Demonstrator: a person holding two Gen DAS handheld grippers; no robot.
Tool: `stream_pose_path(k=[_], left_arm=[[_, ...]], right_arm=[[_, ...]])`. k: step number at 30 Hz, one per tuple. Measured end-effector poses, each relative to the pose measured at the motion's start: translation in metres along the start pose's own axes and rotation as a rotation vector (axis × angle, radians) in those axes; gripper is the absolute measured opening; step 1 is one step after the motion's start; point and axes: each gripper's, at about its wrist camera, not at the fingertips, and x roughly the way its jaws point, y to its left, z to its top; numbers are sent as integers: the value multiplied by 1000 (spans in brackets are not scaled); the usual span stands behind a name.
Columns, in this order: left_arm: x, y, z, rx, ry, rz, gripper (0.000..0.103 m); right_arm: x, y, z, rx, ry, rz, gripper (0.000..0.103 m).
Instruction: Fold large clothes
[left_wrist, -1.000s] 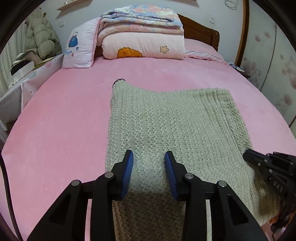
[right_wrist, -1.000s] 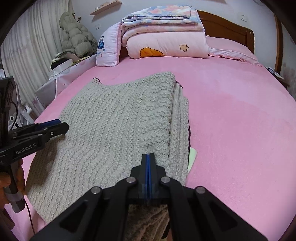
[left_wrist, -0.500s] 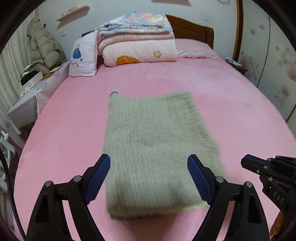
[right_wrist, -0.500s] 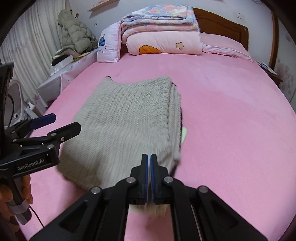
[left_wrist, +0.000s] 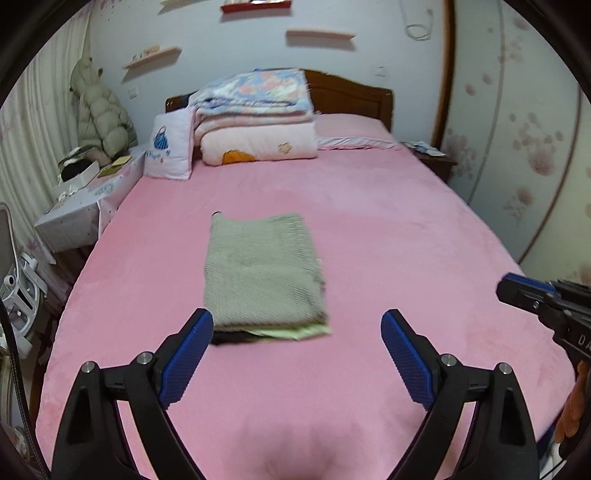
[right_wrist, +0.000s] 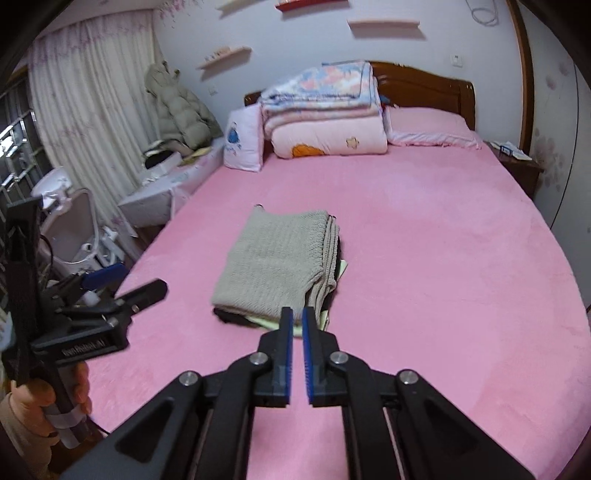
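A grey knitted sweater (left_wrist: 262, 269) lies folded in a neat rectangle in the middle of the pink bed (left_wrist: 406, 240); it also shows in the right wrist view (right_wrist: 280, 262). A pale green piece and a dark piece stick out under its near edge. My left gripper (left_wrist: 297, 332) is wide open and empty, held above the bed short of the sweater. My right gripper (right_wrist: 297, 321) is nearly closed, with a narrow gap and nothing between its pads, just short of the sweater's near edge. Each gripper shows in the other's view, the right (left_wrist: 532, 295) and the left (right_wrist: 122, 288).
Folded quilts (left_wrist: 258, 118) and a pillow (left_wrist: 170, 151) lie at the headboard. A white side table (right_wrist: 173, 181) and a chair (right_wrist: 77, 229) stand left of the bed, a nightstand (right_wrist: 513, 162) at the right. A wardrobe (left_wrist: 524, 147) lines the right wall.
Both grippers have pulled back and up from the sweater. The left jaws opened wide and let it go. The right jaws, shut on its edge before, have parted slightly and are empty.
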Motion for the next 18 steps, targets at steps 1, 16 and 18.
stream_pose_path(k=[1,16,18], left_arm=[[-16,-10,-5,6,-7,-16,92],[-118,-111,-141,-45,-76,-89,100],[-115,-119,-163,-74,-65,-82,100]], right_arm=[[-18,0,-5,-4,-7,8,13],[-139,-28,-143,-31,-69,-20,32],[-141,-34,-168,-29,-73,-51,32]])
